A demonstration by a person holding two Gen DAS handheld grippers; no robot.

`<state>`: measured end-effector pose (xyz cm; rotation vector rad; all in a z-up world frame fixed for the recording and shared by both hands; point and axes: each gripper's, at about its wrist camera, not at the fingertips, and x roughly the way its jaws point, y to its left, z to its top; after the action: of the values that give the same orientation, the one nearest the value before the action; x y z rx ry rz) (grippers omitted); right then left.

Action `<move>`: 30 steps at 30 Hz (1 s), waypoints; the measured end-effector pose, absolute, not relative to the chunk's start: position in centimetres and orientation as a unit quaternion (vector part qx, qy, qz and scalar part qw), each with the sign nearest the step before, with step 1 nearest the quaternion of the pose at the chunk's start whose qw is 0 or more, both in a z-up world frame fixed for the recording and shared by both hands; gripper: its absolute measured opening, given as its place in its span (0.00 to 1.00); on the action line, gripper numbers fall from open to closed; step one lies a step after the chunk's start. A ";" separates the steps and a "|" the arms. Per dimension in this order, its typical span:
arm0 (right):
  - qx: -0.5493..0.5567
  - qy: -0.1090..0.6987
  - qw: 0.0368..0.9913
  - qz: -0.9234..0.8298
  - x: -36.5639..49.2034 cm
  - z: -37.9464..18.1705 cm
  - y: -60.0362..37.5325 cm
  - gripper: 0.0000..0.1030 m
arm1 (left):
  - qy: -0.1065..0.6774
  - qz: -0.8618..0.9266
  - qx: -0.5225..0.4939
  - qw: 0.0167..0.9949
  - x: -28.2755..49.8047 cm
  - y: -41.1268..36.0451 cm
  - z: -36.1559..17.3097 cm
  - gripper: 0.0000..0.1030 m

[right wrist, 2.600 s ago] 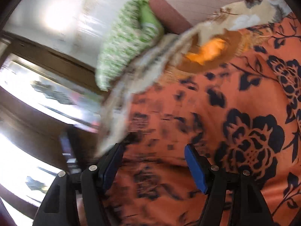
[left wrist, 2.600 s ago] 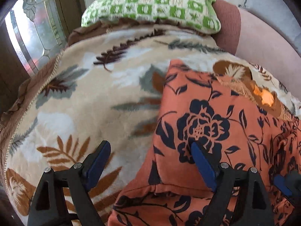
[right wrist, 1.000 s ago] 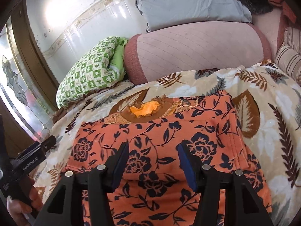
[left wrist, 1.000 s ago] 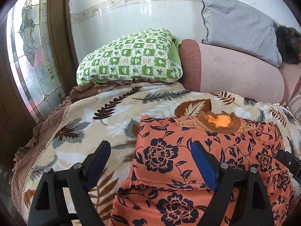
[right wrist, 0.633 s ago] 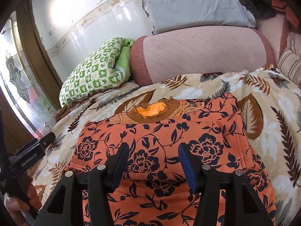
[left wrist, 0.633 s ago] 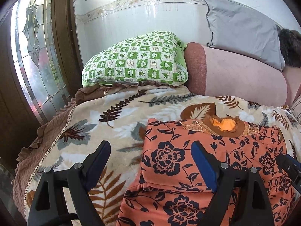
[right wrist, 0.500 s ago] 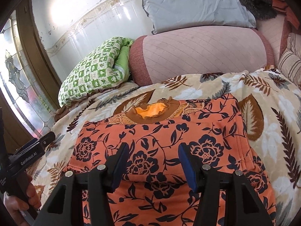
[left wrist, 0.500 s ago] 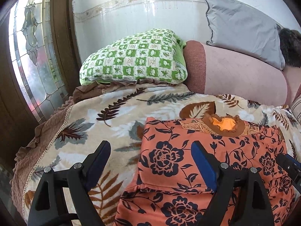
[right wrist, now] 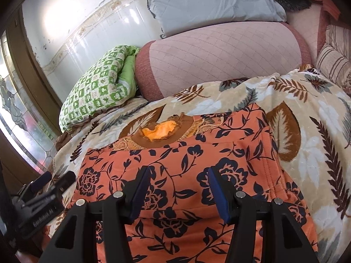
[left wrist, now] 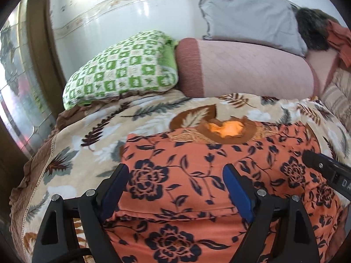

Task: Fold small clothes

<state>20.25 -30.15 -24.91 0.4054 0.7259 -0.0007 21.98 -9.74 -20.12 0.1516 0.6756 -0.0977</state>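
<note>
Both claws, left claw [left wrist: 174,185] and right claw [right wrist: 177,186], gape empty above the folded orange garment [right wrist: 197,166]; leaf-print blanket [right wrist: 318,142] spreads beyond its edges.

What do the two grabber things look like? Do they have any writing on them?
Both match. The left gripper and the right gripper are black frames with triangle cut-outs and silver bolts. Their fingers carry flat blue pads. White lettering runs along the side of each body, too blurred to read.

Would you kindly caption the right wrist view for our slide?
Open right gripper hovers over a partly folded orange floral top on a leaf-print blanket.
</note>
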 end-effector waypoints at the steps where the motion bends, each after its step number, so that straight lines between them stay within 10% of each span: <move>1: 0.197 0.352 0.915 -0.001 20.2 -24.9 -30.2 0.57 | 0.329 -0.051 0.077 0.940 21.8 -10.1 -20.1 0.85; 30: 0.197 0.351 0.915 0.001 20.3 -24.9 -30.5 0.57 | 0.325 -0.024 0.071 0.943 22.2 -8.7 -19.8 0.85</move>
<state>20.34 -30.45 -24.91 0.4052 0.7235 0.0026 22.25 -8.69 -19.81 0.1446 0.6629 -0.0487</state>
